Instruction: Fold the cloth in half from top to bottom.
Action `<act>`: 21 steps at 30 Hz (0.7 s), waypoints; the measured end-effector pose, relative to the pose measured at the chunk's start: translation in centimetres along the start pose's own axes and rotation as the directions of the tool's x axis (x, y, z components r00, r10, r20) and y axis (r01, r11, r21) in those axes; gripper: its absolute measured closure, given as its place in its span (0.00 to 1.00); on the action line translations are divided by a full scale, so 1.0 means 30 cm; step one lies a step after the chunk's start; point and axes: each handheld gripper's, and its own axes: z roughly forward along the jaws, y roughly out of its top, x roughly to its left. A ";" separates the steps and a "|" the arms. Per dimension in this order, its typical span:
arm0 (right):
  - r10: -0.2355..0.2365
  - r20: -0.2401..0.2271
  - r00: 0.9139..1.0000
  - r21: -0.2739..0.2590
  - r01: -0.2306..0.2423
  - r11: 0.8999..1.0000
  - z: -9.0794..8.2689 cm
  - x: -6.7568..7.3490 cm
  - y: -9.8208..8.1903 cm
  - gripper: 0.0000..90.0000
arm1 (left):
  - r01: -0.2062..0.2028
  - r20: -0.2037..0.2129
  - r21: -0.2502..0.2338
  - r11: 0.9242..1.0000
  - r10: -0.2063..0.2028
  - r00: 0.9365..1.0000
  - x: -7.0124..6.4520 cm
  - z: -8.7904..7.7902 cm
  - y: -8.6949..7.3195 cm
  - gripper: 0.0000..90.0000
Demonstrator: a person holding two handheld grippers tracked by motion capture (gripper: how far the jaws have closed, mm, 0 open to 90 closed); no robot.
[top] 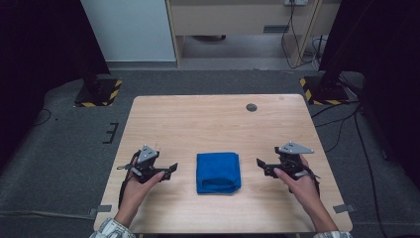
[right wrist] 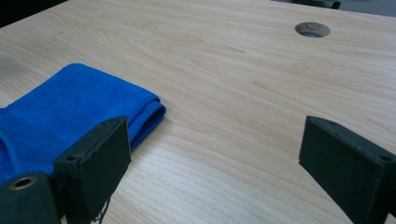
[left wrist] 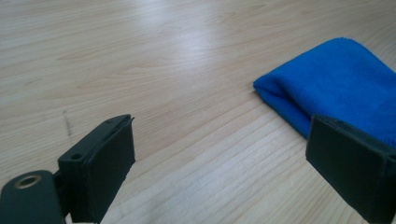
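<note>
Black tongs (top: 171,168), grey plates, plaid sleeves (top: 111,229).

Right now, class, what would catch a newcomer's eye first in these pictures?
The folded blue cloth stands out, lying near the front middle of the pale wooden table. A left claw and right claw, both open, flank it, each apart from it.

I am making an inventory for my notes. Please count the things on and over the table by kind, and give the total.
Blue folded cloth: 1
Hand-held tools: 2, the left tool and the right tool, both open and holding nothing
Total: 3
</note>
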 end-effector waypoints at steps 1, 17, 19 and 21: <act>0.002 0.006 1.000 -0.002 -0.002 1.000 -0.007 -0.008 -0.004 0.11 | 0.001 -0.004 0.001 1.000 -0.001 1.000 0.005 -0.005 -0.003 0.08; 0.046 0.075 0.996 0.067 -0.051 0.996 -0.074 -0.133 -0.095 0.09 | 0.027 -0.043 0.058 0.998 -0.025 0.999 0.103 -0.035 -0.033 0.09; 0.055 0.088 0.995 0.072 -0.061 0.996 -0.068 -0.149 -0.100 0.09 | 0.032 -0.050 0.065 0.997 -0.029 0.998 0.118 -0.029 -0.032 0.09; 0.068 0.097 0.993 0.082 -0.076 0.994 -0.055 -0.162 -0.105 0.09 | 0.034 -0.054 0.077 0.996 -0.030 0.998 0.131 -0.020 -0.029 0.09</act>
